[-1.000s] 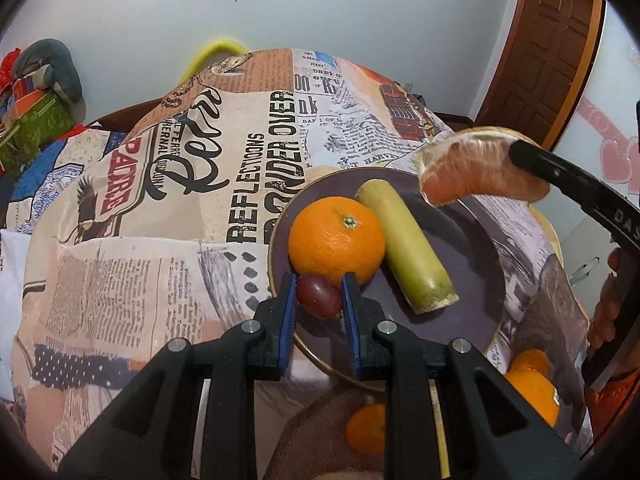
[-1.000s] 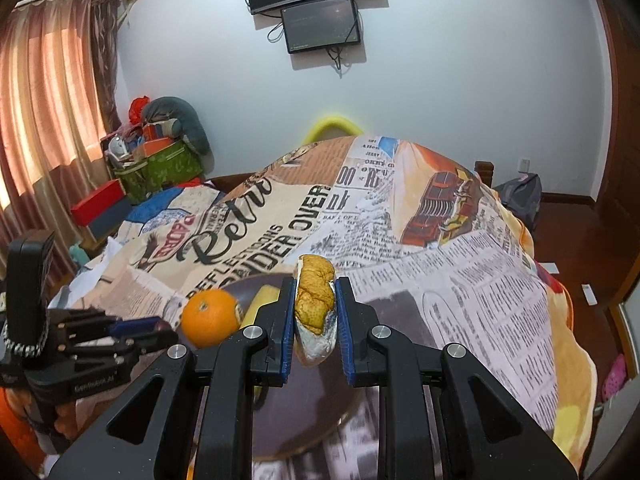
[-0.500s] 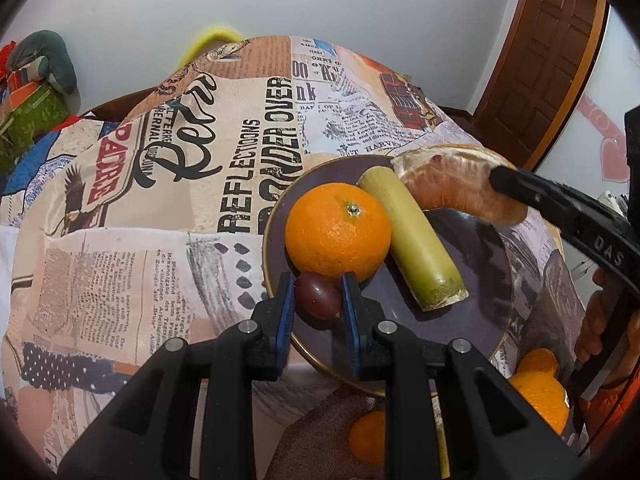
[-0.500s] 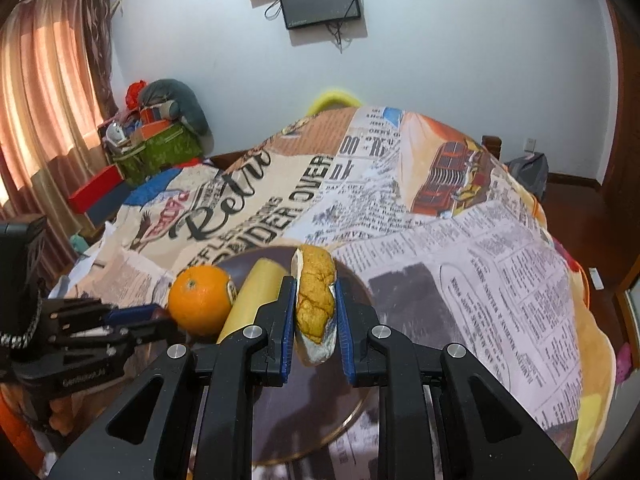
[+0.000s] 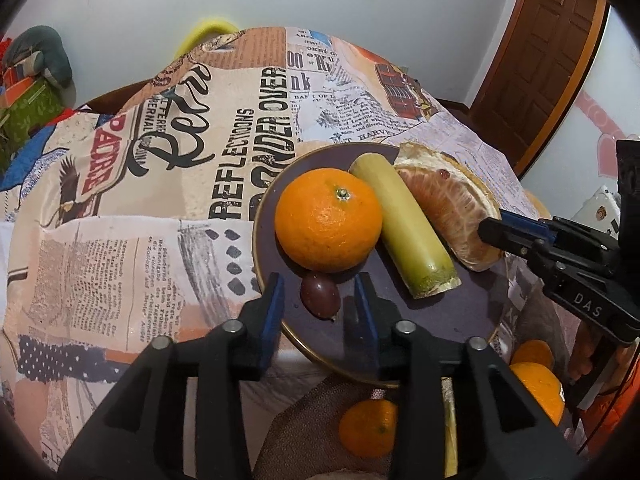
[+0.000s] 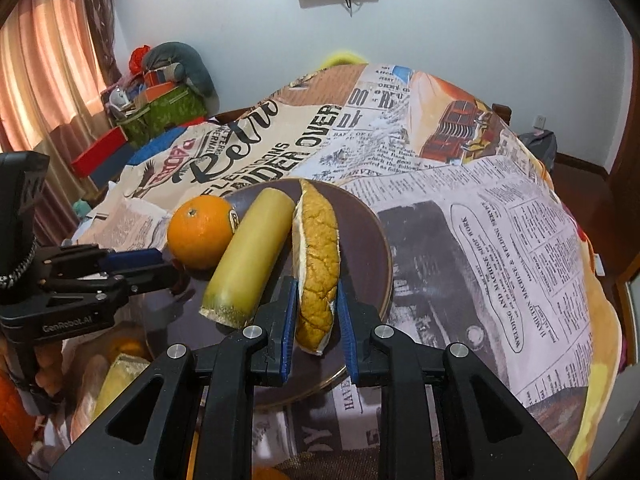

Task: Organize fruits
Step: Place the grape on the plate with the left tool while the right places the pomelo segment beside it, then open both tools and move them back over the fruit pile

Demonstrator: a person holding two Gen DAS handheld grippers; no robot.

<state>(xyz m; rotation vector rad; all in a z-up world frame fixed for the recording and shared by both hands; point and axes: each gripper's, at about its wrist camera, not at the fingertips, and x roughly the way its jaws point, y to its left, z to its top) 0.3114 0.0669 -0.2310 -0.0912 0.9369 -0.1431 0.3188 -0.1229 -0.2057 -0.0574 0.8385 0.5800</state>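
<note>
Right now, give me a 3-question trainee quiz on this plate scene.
1. True or false: the grape is clamped by the left gripper.
2. What lies between the orange and the pomelo wedge on the plate?
3. Right gripper holds: A orange, B pomelo wedge, C grape?

Key: 1 false, its jaws are opening and the grape sits free between them; 2 the sugarcane; 3 B.

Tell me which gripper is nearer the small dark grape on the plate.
Left. The left gripper straddles the grape, its jaws opening and pads clear of it. The right gripper is across the plate, at the pomelo wedge.
</note>
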